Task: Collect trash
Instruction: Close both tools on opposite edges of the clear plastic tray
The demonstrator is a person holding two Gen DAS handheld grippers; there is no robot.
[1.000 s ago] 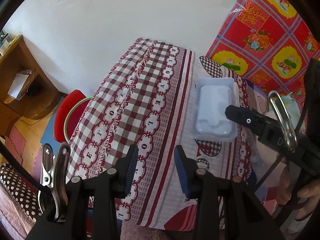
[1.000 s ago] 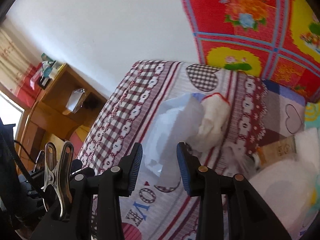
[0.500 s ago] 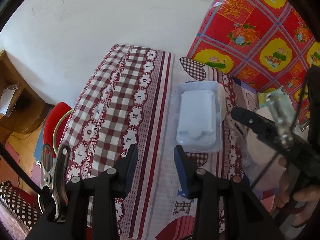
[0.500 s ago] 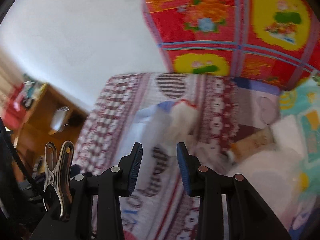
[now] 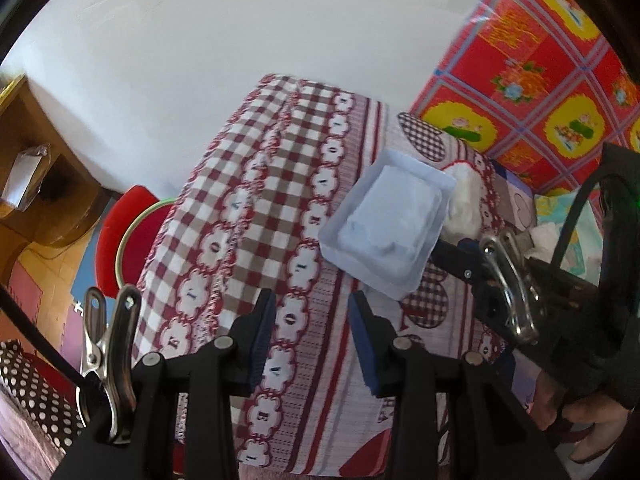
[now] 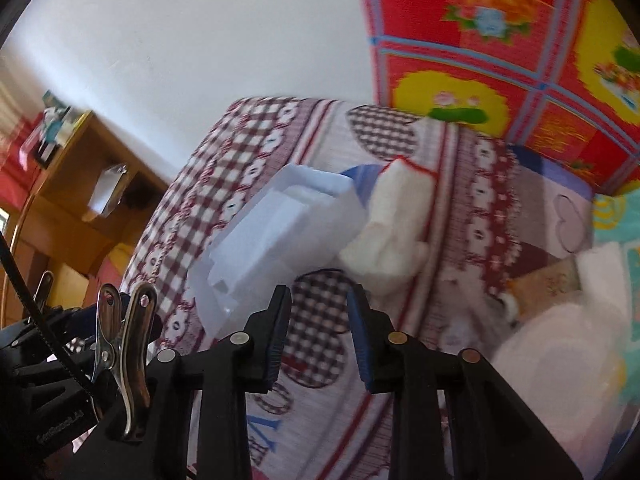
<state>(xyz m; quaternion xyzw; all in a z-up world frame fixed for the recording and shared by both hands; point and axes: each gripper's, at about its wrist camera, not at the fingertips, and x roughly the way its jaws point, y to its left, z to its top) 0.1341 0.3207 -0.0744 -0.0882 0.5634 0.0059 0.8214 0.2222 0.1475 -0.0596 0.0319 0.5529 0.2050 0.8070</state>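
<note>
**A:** Zero trash collected so far, going by this. Biggest bit first: see-through plastic tray [image 5: 386, 232] sitting on the checked tablecloth [image 5: 256, 208], a bit tilted. Crumpled white tissue [image 6: 390, 232] right beside it, touching. Wrapper [image 6: 548, 280] and more paper off to the right, too blurry to call.

**B:** Yep, all left to do. Left gripper [image 5: 312, 340] parted over bare cloth, holding nothing. Right gripper [image 6: 318, 338] just been closing, nothing between the pads though, pointed just below the tray and tissue.

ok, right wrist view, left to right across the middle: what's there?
wooden shelf → white plastic tray → crumpled white tissue → brown packet, partly blurred
</note>
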